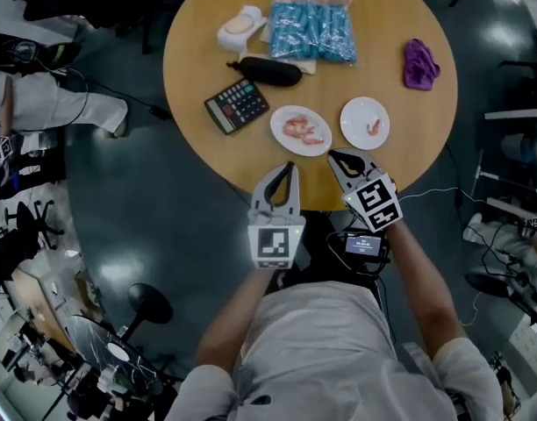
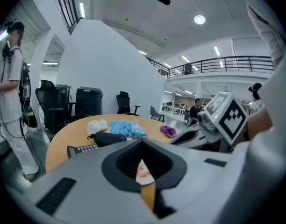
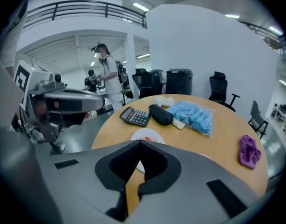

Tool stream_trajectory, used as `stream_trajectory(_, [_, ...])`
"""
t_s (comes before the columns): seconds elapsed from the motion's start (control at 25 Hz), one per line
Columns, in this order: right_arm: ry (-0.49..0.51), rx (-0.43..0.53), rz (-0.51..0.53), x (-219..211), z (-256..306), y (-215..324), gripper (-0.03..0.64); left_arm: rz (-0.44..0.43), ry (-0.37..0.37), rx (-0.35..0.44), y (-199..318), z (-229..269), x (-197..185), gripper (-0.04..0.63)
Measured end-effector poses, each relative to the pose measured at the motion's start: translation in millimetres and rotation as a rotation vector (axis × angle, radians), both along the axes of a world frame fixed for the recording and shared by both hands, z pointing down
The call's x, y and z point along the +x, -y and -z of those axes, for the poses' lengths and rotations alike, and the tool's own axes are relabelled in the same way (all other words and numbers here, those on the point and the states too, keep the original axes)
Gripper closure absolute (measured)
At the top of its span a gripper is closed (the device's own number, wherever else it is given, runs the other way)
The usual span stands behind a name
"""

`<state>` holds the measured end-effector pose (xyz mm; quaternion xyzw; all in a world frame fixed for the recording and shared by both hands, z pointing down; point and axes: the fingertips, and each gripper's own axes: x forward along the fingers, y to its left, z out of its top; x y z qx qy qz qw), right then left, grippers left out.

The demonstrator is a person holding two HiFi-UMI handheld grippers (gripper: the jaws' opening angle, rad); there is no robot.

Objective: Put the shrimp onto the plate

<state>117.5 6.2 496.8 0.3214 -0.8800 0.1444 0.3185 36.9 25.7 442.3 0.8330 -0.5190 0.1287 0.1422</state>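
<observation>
Two white plates sit near the table's front edge. The left plate [image 1: 286, 117] holds a few pink shrimp [image 1: 303, 131]; the right plate [image 1: 361, 110] holds one shrimp [image 1: 373, 127]. My left gripper [image 1: 289, 167] hovers just in front of the left plate, jaws shut and empty. My right gripper [image 1: 332, 154] is beside it, between the two plates, also shut with nothing in it. In the left gripper view the shrimp plate [image 2: 142, 171] shows through the gap behind the closed tips. The right gripper view shows that same plate [image 3: 144, 136] just past its jaws.
On the round wooden table [image 1: 198, 51] lie a calculator [image 1: 237, 105], a black pouch [image 1: 267, 71], a bag of blue items [image 1: 311, 26], a white object [image 1: 242, 24] and a purple cloth [image 1: 419, 64]. A person in white [image 3: 108, 73] stands beyond the table.
</observation>
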Motion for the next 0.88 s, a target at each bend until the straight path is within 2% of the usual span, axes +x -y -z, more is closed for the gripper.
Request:
stream_trajectory(0.12, [-0.106,-0.077,0.136,-11,-42,3,0.601,0.006,-0.016,-0.015,2,-13,-2,0.588])
stream_trajectory(0.32, [-0.333,-0.111,0.312,-20,-92,17,0.597,0.019,-0.044,-0.035,2,-26,-7,0.588])
stream_trajectory(0.44, [-0.435,-0.148,0.391,-23,-113,22,0.591,0.024,-0.061,-0.043,1,-33,-8,0.588])
stream_trajectory(0.6, [-0.533,-0.187,0.488,-26,-127,22,0.528,0.023,-0.08,-0.053,-3,-39,-10,0.588])
stream_trajectory(0.88, [-0.663,-0.238,0.59,-26,-140,21,0.523,0.025,-0.092,-0.048,-1,-34,-17,0.588])
